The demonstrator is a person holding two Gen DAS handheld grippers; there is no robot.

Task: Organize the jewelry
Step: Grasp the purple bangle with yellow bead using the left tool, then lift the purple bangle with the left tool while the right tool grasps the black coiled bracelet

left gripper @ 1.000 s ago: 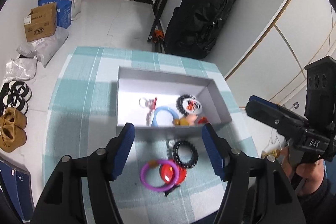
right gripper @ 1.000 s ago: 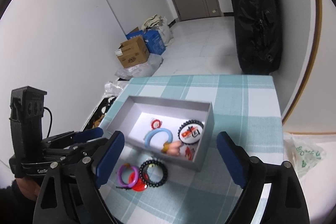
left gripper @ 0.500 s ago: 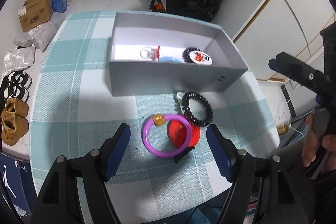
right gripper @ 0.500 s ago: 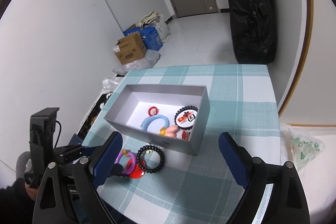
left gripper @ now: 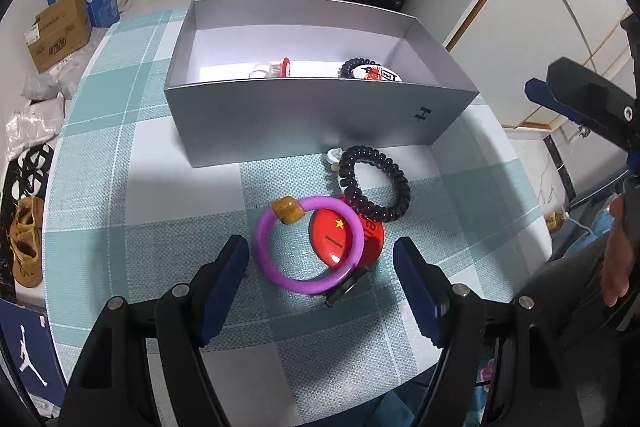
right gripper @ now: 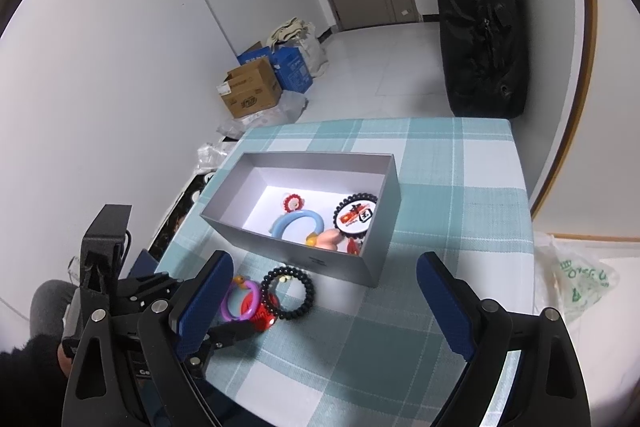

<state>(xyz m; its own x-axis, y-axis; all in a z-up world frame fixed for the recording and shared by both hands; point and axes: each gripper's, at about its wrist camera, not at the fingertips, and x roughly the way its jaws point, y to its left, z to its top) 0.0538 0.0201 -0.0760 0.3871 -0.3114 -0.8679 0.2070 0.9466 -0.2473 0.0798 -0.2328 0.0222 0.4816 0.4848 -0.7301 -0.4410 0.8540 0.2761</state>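
At the far left of the left wrist view, cardboard boxes (left gripper: 58, 27) and brown shoes (left gripper: 26, 241) are seen on the floor beside the checked tablecloth (left gripper: 120, 187). The left gripper (left gripper: 320, 283) is held low over the cloth with its jaws spread wide and nothing pressed between its blue pads; the purple bangle (left gripper: 310, 245), with an amber bead (left gripper: 289, 209) on its far rim, is framed in the gap just ahead of them. A red round badge (left gripper: 340, 237) is partly overlapped by the bangle, and a black coil bracelet (left gripper: 376, 185) lies touching the badge on its far right side. A small white piece (left gripper: 333, 157), too small to be identified, is seen between the coil and the grey box (left gripper: 320, 115). Inside the box, a red-trimmed ring (left gripper: 276, 69) and a black-rimmed badge (left gripper: 370, 71) are only partly visible over the near wall. In the right wrist view, a light blue bangle (right gripper: 298, 221) and what may be a pink figure (right gripper: 330, 239) are also seen inside it. The right gripper (right gripper: 324, 303) is held above the table edge, jaws wide and empty, to the right of the loose pieces
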